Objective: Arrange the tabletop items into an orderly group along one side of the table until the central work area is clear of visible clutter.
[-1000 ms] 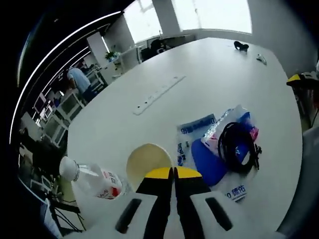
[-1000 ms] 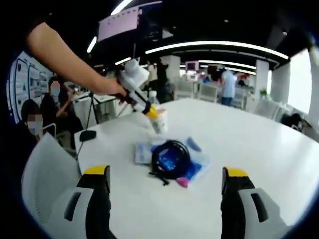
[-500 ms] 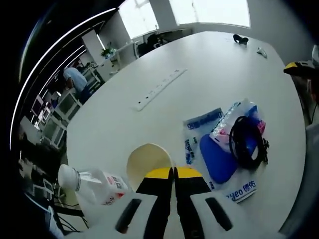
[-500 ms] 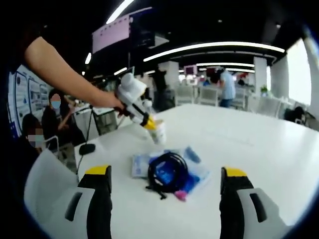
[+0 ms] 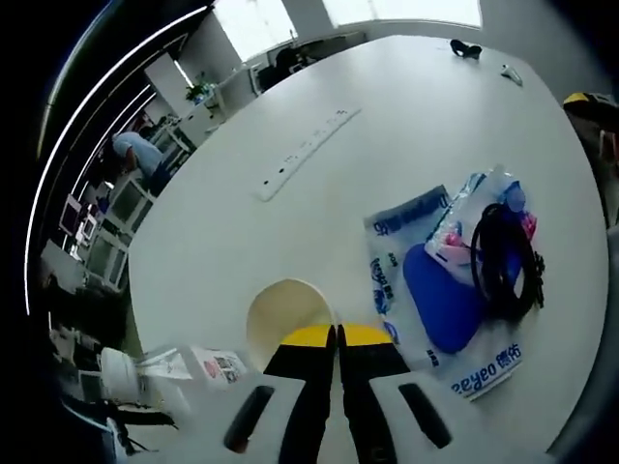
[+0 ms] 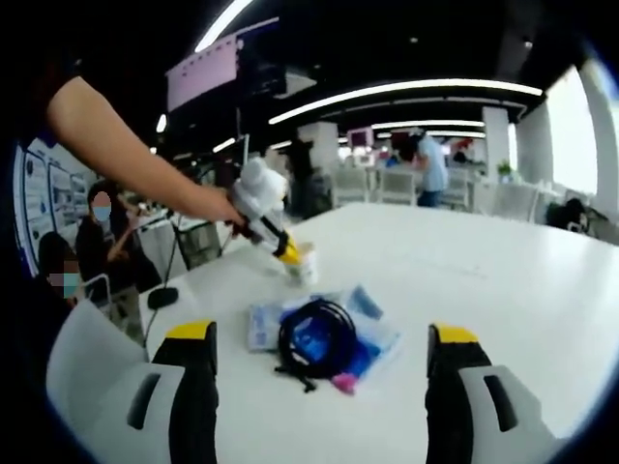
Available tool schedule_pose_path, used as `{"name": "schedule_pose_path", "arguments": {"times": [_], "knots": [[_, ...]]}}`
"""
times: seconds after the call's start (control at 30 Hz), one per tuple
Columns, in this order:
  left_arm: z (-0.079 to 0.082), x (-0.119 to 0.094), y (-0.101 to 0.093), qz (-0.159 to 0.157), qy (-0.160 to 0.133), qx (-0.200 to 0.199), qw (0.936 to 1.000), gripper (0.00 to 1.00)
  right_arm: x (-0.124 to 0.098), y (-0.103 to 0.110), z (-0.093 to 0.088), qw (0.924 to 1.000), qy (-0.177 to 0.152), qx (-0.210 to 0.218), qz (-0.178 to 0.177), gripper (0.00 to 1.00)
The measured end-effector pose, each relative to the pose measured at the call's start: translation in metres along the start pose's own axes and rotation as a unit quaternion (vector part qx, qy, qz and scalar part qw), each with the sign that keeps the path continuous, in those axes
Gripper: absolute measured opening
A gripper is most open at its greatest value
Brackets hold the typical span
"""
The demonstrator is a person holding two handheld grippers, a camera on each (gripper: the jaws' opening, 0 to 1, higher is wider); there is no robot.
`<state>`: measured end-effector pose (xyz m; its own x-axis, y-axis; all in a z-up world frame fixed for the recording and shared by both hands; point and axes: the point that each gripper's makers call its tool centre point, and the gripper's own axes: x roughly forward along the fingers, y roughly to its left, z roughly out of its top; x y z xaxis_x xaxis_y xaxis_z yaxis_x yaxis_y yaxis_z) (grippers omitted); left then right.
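Left gripper (image 5: 338, 333) pinching paper cup (image 5: 287, 316) rim, seemingly

Cream paper cup (image 5: 287, 314), upright, open mouth up, pinched at its near rim between closed jaws. Clear plastic bottle (image 5: 184, 369) with red-and-white label lies on its side just beside it. Nearby on the counter (image 5: 290, 242): blue-printed plastic bags (image 5: 426, 290) heaped, black coiled cable (image 5: 508, 261) on top.

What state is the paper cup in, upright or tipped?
Upright: in the left gripper view the cup shows its round open mouth, with the left gripper shut on its rim.
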<state>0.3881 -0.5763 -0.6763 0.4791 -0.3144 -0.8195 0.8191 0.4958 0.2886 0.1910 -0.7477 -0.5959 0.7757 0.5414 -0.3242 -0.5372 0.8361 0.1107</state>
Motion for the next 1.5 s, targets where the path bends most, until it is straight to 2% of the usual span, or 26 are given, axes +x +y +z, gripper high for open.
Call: {"name": "schedule_pose_path", "arguments": {"times": [0.33, 0.43, 0.53, 0.67, 0.93, 1.17, 1.23, 1.33, 1.5], "knots": [[0.004, 0.004, 0.006, 0.006, -0.006, -0.005, 0.9999, 0.02, 0.002, -0.005, -0.005, 0.9999, 0.006, 0.010, -0.003, 0.87], [0.004, 0.004, 0.008, 0.012, -0.011, -0.004, 0.9999, 0.07, 0.001, -0.007, -0.003, 0.9999, 0.002, 0.013, -0.006, 0.87], [0.006, 0.001, 0.009, 0.010, -0.020, -0.018, 0.9996, 0.14, 0.001, -0.007, -0.002, 0.9999, 0.002, 0.014, -0.005, 0.87], [0.005, -0.002, 0.008, 0.006, -0.025, -0.020, 0.9995, 0.27, 0.001, -0.003, -0.001, 1.0000, 0.003, 0.008, 0.001, 0.86], [0.003, -0.011, 0.004, 0.000, -0.039, -0.023, 0.9990, 0.33, -0.001, -0.003, -0.001, 0.9999, 0.003, -0.013, -0.001, 0.86], [0.006, -0.023, 0.006, 0.010, -0.053, -0.026, 0.9982, 0.47, -0.002, -0.003, -0.002, 0.9997, 0.006, -0.022, -0.002, 0.86], [0.007, -0.029, 0.006, 0.011, -0.060, -0.038, 0.9974, 0.48, -0.002, -0.001, 0.000, 0.9997, 0.005, -0.022, 0.000, 0.86], [0.006, -0.035, 0.006, 0.014, -0.062, -0.035, 0.9974, 0.50, -0.003, 0.000, 0.008, 0.9996, -0.002, -0.028, 0.000, 0.86], [0.007, -0.045, 0.012, 0.032, -0.069, -0.035, 0.9965, 0.61, -0.006, 0.002, 0.017, 0.9994, -0.011, -0.034, 0.002, 0.86]]}}
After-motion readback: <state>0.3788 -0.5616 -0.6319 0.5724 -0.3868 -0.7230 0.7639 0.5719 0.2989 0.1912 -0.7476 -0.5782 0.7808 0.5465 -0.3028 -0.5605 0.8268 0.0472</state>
